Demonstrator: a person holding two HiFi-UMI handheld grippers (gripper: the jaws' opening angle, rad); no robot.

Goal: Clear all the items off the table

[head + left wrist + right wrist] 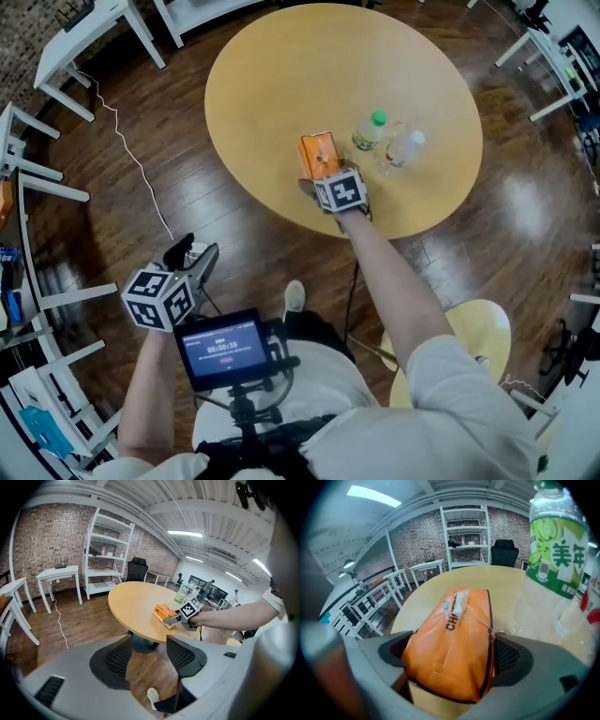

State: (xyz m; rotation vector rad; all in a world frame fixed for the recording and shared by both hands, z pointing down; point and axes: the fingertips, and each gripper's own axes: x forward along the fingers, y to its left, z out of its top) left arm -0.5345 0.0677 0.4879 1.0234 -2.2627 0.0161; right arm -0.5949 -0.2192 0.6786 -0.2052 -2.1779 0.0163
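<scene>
Fingers (396,654) of the right gripper (451,660) are closed against both sides of the orange tissue pack (452,639), which lies on the round wooden table (309,66) close to its near edge. Only the right gripper view shows this contact, because in the head view the marker cube (340,190) covers the jaws. Left gripper (150,654) is released, jaws apart with nothing between them, off the table over the wood floor (187,187). Just beside the pack, toward the right edge, are a green-capped bottle (368,132) and a white-capped clear bottle (403,148), contents not discernible.
</scene>
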